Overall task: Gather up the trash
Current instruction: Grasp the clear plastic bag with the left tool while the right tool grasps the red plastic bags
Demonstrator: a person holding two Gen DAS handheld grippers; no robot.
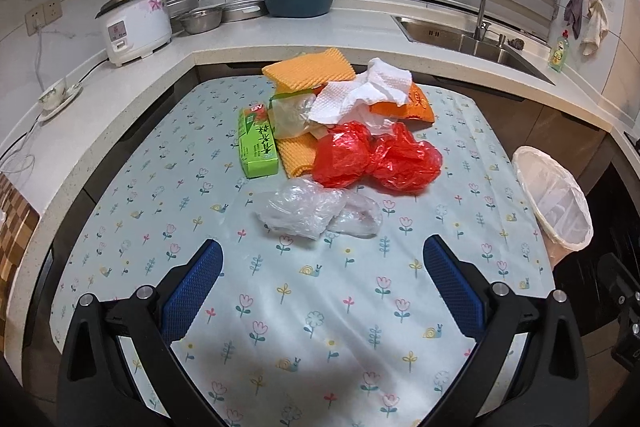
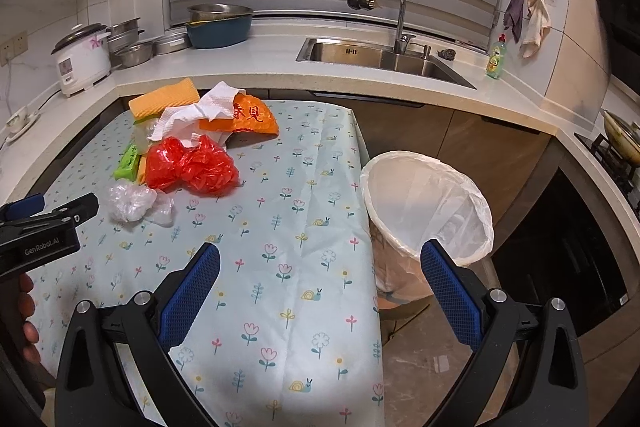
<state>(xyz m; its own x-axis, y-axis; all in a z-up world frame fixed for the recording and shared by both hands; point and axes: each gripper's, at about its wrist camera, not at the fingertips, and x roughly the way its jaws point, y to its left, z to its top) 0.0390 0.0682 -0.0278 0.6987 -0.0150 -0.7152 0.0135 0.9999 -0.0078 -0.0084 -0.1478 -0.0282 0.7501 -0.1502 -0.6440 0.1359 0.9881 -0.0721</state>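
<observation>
A heap of trash lies on the flowered tablecloth: a crumpled clear plastic bag, a red plastic bag, a green carton, white paper towels, orange foam netting and an orange packet. My left gripper hovers open just short of the clear bag, holding nothing. My right gripper is open over the table's right edge, with the heap's red bag far to its left. A white-lined trash bin stands on the floor beside the table.
A white counter wraps around the table, bearing a rice cooker, metal bowls, a blue basin and a sink with a tap. A wok sits on the stove at right. A hand holds the left gripper's handle.
</observation>
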